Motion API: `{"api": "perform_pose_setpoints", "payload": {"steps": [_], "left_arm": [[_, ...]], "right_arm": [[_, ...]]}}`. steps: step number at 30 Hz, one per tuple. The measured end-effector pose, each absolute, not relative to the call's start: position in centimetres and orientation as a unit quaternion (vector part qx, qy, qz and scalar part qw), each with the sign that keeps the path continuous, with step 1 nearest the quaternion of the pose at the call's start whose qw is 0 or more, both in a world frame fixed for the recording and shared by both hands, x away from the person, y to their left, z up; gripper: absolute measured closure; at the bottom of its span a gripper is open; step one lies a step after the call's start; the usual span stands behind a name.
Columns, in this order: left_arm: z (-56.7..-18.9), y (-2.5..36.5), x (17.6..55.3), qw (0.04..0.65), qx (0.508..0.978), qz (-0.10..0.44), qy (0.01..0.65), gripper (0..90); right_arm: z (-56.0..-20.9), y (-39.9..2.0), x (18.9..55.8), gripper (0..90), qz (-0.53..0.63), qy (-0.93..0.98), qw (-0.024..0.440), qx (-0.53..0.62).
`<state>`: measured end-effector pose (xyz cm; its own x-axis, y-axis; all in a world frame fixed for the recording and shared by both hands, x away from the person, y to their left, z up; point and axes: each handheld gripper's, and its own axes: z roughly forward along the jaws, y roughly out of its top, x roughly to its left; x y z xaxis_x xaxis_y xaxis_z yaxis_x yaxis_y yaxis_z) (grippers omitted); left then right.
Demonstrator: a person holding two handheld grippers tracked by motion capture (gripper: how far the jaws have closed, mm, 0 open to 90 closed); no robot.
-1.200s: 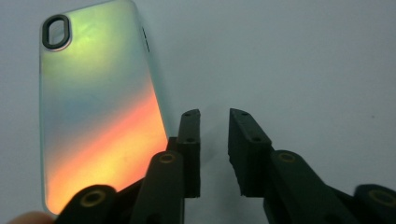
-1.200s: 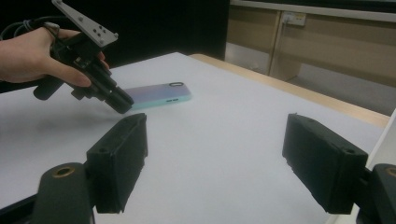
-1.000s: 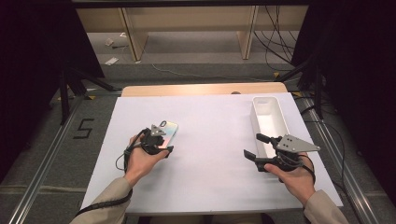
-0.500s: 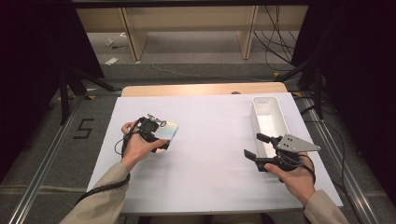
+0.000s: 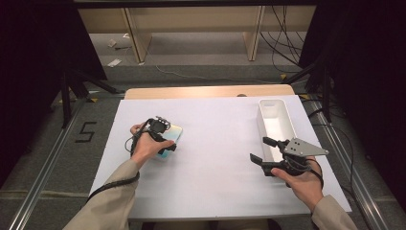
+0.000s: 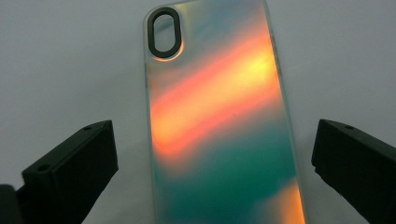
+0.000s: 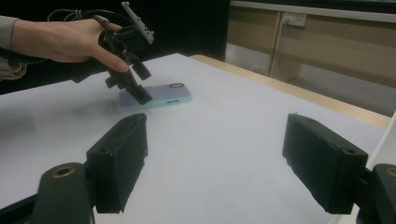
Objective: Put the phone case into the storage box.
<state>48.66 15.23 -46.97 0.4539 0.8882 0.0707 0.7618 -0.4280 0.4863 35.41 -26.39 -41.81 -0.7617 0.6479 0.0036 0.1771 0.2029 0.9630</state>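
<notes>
An iridescent phone case (image 5: 171, 136) lies flat, back up, on the white table sheet (image 5: 215, 167). In the left gripper view the phone case (image 6: 219, 116) shows orange and teal bands and a dark oval camera cut-out. My left gripper (image 5: 165, 139) points down over it. Its jaws have just opened and stand wide on either side of the case without touching it, so the left gripper (image 6: 212, 135) is open. My right gripper (image 5: 260, 149) hovers open and empty at the right. The right gripper view shows the phone case (image 7: 159, 98) under the left gripper (image 7: 128, 88).
A long white tray (image 5: 275, 124) stands lengthwise at the right, just beyond my right gripper. The wooden table edge (image 5: 206, 91) runs along the far side. Past it are the floor, cables and wooden furniture legs.
My left hand has shifted farther up the table, over the phone case, which lies where it lay. The right hand has not moved.
</notes>
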Motion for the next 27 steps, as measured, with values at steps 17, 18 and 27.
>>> {"api": "perform_pose_setpoints", "payload": {"steps": [17, 18, 27], "left_arm": [[-47.63, 15.49, 49.0, 0.182, 0.819, 0.124, 0.53, 9.3], [-47.59, 15.5, 49.02, 0.18, 0.818, 0.121, 0.533, 9.7], [-47.6, 15.63, 49.01, 0.187, 0.816, 0.109, 0.537, 14.7]], "right_arm": [[-41.81, -26.35, 35.41, 22.8, 0.567, 0.748, 0.209, 0.275], [-41.81, -26.35, 35.42, 22.8, 0.567, 0.748, 0.208, 0.275], [-41.84, -26.35, 35.42, 22.8, 0.565, 0.75, 0.208, 0.275]]}}
